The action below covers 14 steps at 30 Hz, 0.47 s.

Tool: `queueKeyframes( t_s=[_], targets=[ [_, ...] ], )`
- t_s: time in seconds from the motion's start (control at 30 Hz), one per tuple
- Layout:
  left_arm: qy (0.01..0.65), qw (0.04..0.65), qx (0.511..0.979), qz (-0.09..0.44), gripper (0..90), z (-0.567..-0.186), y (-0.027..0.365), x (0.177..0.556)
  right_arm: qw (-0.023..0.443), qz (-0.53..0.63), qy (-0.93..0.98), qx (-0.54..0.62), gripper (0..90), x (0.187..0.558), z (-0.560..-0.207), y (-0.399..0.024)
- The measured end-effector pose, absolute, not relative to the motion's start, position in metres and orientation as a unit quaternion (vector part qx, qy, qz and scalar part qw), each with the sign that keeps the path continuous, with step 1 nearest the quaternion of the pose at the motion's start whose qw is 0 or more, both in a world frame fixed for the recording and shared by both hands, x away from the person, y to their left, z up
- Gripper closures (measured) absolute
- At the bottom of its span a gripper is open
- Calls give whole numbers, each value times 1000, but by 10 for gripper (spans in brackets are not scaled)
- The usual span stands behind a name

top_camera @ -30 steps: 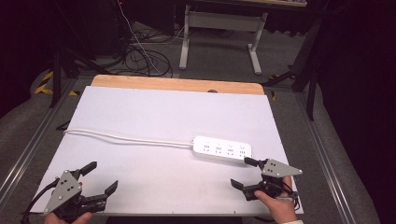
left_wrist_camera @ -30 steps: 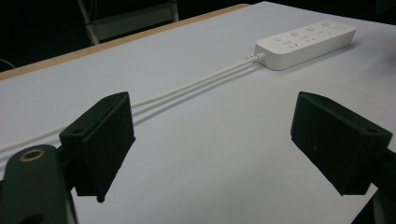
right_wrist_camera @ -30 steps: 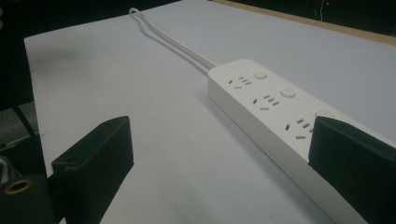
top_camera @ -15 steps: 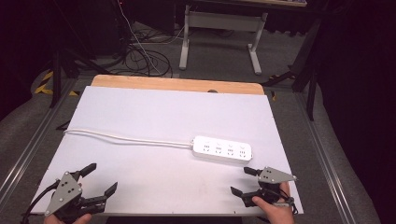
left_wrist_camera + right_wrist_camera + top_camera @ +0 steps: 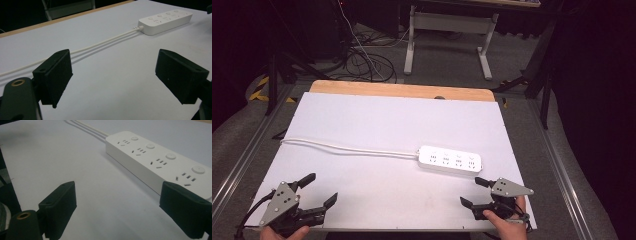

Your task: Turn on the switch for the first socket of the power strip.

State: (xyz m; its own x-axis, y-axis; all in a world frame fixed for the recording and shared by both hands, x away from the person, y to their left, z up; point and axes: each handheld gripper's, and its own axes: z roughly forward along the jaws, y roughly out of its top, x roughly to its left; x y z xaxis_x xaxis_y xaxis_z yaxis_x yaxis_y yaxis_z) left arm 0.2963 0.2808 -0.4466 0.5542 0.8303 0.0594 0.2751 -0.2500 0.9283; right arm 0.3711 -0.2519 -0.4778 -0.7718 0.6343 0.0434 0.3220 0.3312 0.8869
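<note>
**Power strip untouched; work not yet begun**

We find the white power strip [image 5: 450, 161] lying flat on the table [image 5: 377, 125], its cord [image 5: 347, 148] trailing away from its left end. The right gripper [image 5: 473, 191] sits just in front of the strip's right end; its jaws have just been closing a little but stand wide apart with nothing between them. The left gripper [image 5: 318, 189] rests well to the strip's front left, jaws spread and empty. We judge that the reach, the grasp and any move of the strip all remain to be done.
</note>
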Motion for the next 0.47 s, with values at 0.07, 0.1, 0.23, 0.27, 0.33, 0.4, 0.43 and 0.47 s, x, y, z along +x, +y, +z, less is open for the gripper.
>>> queueKeyframes(
  t_s=[0.07, 0.1, 0.23, 0.27, 0.33, 0.4, 0.43, 0.47],
  targets=[
    [375, 486, 735, 288, 148, -447, 280, 296, 161, 497, 798, 299, 149, 371, -477, -252],
    [373, 484, 736, 291, 148, -447, 280, 296, 165, 497, 798, 299, 149, 370, -477, -253],
    [370, 483, 737, 296, 148, -446, 279, 295, 170, 500, 796, 297, 149, 370, -476, -253],
    [369, 482, 737, 296, 147, -446, 279, 295, 171, 501, 795, 296, 148, 370, -476, -253],
    [370, 482, 737, 296, 148, -446, 279, 295, 173, 502, 794, 295, 148, 369, -476, -253],
    [367, 479, 739, 300, 148, -446, 279, 295, 173, 504, 794, 294, 149, 369, -476, -253],
    [367, 478, 739, 300, 148, -446, 279, 295, 174, 504, 794, 294, 148, 369, -475, -253],
    [369, 480, 738, 298, 148, -446, 279, 295, 173, 504, 794, 294, 148, 369, -476, -253]
  ],
)
